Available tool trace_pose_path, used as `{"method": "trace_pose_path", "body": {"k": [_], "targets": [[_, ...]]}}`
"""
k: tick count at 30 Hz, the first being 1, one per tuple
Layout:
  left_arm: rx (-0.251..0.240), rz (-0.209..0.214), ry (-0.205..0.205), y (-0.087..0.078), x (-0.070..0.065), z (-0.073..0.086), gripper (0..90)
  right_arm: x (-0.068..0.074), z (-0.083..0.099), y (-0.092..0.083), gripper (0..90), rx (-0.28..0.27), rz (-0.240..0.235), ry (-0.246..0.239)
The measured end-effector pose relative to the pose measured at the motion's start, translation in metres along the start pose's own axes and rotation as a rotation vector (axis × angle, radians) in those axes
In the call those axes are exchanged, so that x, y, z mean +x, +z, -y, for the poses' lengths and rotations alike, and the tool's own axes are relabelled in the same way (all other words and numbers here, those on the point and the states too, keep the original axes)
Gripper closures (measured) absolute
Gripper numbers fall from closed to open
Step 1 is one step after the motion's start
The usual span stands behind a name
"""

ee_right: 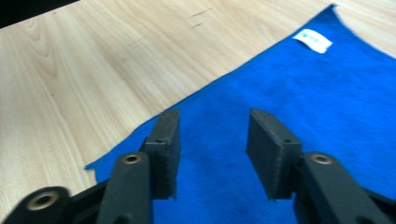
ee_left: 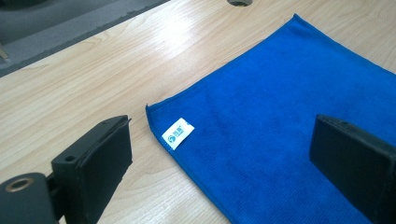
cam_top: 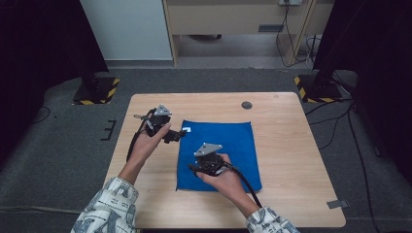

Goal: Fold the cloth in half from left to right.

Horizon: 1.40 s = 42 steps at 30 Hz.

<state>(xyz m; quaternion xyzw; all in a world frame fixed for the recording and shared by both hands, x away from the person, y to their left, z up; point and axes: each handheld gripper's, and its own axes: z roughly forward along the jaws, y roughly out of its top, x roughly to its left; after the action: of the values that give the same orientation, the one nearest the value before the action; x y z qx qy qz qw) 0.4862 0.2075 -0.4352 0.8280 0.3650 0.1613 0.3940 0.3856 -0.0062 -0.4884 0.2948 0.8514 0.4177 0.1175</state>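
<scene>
Cloth: blue cloth [cam_top: 218,155] lies flat on the wooden table [cam_top: 291,160], spread out near the middle, slightly toward the person's side
Tag: white tag [ee_left: 178,133] sits at the cloth's far left corner; we also see it in the right gripper view [ee_right: 313,40]
Left gripper: we see the left gripper [cam_top: 175,135] held in the left hand [cam_top: 148,143] just beside the cloth's far left corner; in its own view [ee_left: 219,158] the jaws are spread wide, one over bare wood, the other over the cloth, with the tag and the cloth edge between them
Right gripper: right gripper [cam_top: 194,168] is held in the right hand [cam_top: 226,179] over the near left part of the cloth; in its own view [ee_right: 212,149] the jaws stand apart, nothing between them, both over blue fabric close to the cloth's edge
Contact: we cannot tell whether either gripper touches the cloth
Sleeves: patterned sleeves [cam_top: 109,208] come in from the bottom of the high view
Table: small dark round hole [cam_top: 247,105] near the far edge, beyond the cloth
</scene>
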Motion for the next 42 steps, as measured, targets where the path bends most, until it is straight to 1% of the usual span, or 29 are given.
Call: {"method": "trace_pose_path", "body": {"k": [3,4,5,9,11,15,19,20,23,25,30,32,33,34,35,36,38,39,42], "targets": [[0.007,-0.001,-0.003,0.000,0.002,0.001,5.5,0.007,0.002,0.007,66.1,0.018,-0.004,-0.025],[0.007,-0.001,-0.003,0.000,0.002,0.001,5.5,0.007,0.002,0.007,66.1,0.018,-0.004,-0.025],[0.007,-0.001,-0.003,-0.001,0.003,0.001,5.5,0.013,0.003,0.011,70.8,0.020,-0.021,-0.035],[0.000,0.006,0.009,-0.004,0.003,0.001,5.5,0.023,0.002,0.015,77.8,0.022,-0.056,-0.055],[-0.001,0.003,0.004,-0.005,0.005,0.001,5.5,0.029,0.002,0.018,80.0,0.027,-0.074,-0.062],[-0.003,0.002,0.005,-0.009,0.006,0.002,5.5,0.038,0.005,0.024,80.1,0.047,-0.101,-0.066],[0.002,0.003,0.009,-0.010,0.006,0.003,5.5,0.043,0.008,0.028,78.4,0.058,-0.113,-0.066],[0.006,0.001,0.011,-0.010,0.006,0.003,5.5,0.046,0.010,0.031,76.1,0.068,-0.120,-0.071],[0.007,-0.004,0.011,-0.009,0.007,0.004,5.7,0.049,0.012,0.033,74.9,0.074,-0.127,-0.074],[0.011,-0.002,0.011,-0.008,0.007,0.004,5.7,0.052,0.014,0.035,72.8,0.084,-0.135,-0.085],[0.015,-0.002,0.012,-0.006,0.008,0.005,5.7,0.055,0.020,0.040,64.7,0.114,-0.134,-0.099],[0.013,0.000,0.008,-0.005,0.008,0.005,5.7,0.056,0.021,0.040,58.6,0.107,-0.141,-0.096],[0.013,0.000,0.008,-0.005,0.008,0.005,5.7,0.056,0.021,0.040,58.6,0.107,-0.141,-0.096],[0.012,-0.003,0.002,-0.003,0.010,0.006,5.8,0.058,0.022,0.040,54.0,0.107,-0.141,-0.109],[0.010,-0.001,-0.005,-0.002,0.011,0.006,5.8,0.060,0.022,0.041,51.6,0.104,-0.138,-0.120],[0.010,-0.001,-0.005,-0.002,0.011,0.006,5.8,0.060,0.022,0.041,51.6,0.104,-0.138,-0.120],[0.010,0.002,-0.011,0.001,0.011,0.006,5.8,0.066,0.023,0.041,52.3,0.107,-0.105,-0.148],[0.010,0.003,-0.008,0.001,0.012,0.006,5.8,0.067,0.023,0.041,53.0,0.102,-0.096,-0.145],[-0.002,0.004,-0.010,0.003,0.012,0.005,5.9,0.065,0.023,0.040,67.3,0.104,-0.073,-0.141]]}}
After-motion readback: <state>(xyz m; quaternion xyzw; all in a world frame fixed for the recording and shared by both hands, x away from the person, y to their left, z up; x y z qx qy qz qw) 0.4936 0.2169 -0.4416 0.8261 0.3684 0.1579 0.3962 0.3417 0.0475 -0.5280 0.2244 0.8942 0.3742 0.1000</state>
